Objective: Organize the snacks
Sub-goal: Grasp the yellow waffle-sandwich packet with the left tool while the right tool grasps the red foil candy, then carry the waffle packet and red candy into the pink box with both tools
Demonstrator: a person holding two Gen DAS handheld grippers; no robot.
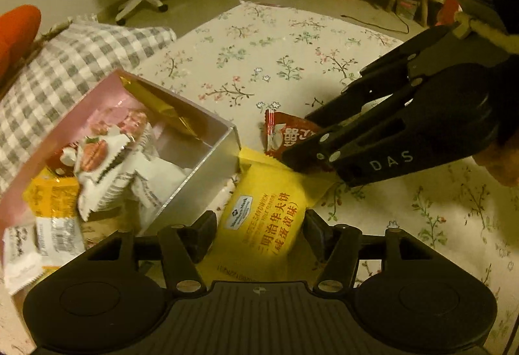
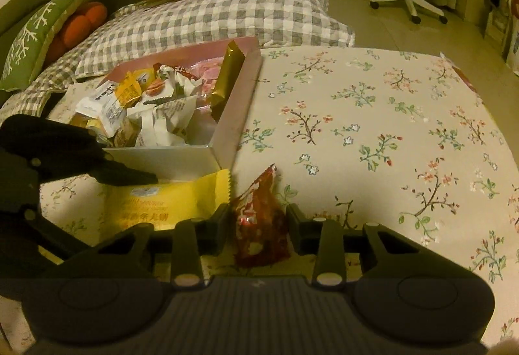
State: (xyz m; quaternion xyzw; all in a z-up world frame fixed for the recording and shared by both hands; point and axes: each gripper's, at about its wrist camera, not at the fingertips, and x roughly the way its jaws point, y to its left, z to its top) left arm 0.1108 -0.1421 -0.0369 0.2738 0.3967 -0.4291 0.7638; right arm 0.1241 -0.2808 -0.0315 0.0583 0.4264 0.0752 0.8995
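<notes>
In the left wrist view, the left gripper (image 1: pixel 259 231) stands at the bottom centre of the frame with its jaws part-way apart, straddling a yellow snack packet (image 1: pixel 262 225) that lies flat on the floral cloth (image 1: pixel 275 63); whether the pads press the packet cannot be told. Just left of the packet sits an open box (image 1: pixel 207 167) with pink walls, holding white, yellow and gold-wrapped snacks, one gold bar (image 1: pixel 168 108) leaning on its upper edge. From the right of that frame the right gripper (image 1: pixel 311 157) reaches in, its tips pinched on a red snack packet (image 1: pixel 285 131) that touches the yellow packet's upper corner. In the right wrist view the red snack packet (image 2: pixel 259 218) stands on edge between the narrow jaws at lower centre, with the yellow snack packet (image 2: pixel 162 202) to its left and the box (image 2: pixel 227 115) above it. A grey checked blanket (image 2: pixel 211 14) lies in the upper left.
</notes>
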